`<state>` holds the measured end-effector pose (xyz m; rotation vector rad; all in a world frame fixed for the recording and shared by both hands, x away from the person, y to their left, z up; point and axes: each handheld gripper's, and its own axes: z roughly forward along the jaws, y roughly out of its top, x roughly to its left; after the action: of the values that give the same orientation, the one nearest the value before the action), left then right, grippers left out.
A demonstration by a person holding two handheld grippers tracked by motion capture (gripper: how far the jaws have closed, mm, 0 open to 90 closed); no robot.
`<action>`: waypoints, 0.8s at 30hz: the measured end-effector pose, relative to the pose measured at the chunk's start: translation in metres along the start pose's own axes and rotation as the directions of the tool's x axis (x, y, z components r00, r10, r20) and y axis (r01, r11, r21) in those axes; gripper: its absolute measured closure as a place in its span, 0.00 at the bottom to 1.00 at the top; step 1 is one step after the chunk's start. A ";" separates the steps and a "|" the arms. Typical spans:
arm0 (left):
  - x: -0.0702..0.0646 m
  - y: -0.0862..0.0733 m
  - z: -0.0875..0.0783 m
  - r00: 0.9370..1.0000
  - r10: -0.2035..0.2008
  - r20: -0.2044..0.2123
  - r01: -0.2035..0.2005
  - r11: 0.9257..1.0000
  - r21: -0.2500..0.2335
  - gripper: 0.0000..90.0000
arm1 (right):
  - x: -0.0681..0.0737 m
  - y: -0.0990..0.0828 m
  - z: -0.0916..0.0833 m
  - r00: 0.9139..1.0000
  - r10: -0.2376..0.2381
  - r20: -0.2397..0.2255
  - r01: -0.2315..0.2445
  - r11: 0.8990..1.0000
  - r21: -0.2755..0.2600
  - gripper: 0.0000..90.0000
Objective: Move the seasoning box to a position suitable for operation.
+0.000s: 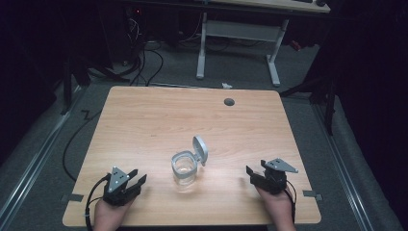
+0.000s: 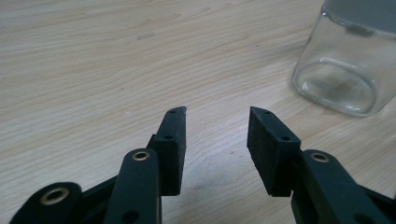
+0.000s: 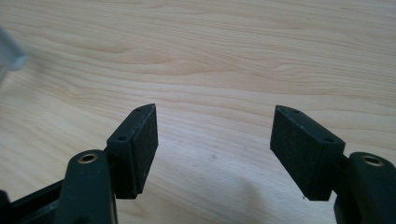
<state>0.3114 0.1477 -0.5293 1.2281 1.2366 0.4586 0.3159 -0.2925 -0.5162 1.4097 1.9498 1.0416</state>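
Room: dark space around a pale wood-grain table (image 1: 144,125), cables on the grey floor, a white desk frame (image 1: 238,45) behind.
Jar: small clear glass jar (image 1: 184,169) with rounded square walls, standing near the middle of the table's near half, between the two grippers and apart from both; it looks empty.
Lid: grey hinged lid (image 1: 200,149) tipped up and back, open.
Left gripper: left gripper (image 1: 138,182) low over the wood, jaws spread, nothing between them; black matte pads.
Right gripper: right gripper (image 1: 250,174) likewise, jaws spread wide and empty.
Risk: smooth glass on smooth wood probably slides if nudged from one side; a one-sided pinch on a curved wall could tip it, and a knock to the raised lid could topple it.
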 end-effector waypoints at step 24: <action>-0.073 -0.037 0.021 0.985 0.038 0.167 -0.055 0.994 0.097 1.00 | 0.007 -0.011 -0.012 1.000 0.011 -0.028 -0.012 0.999 -0.051 0.67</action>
<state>0.2931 0.0650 -0.5318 1.3555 1.1026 0.3240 0.2989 -0.2910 -0.5181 1.3873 1.9225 1.1143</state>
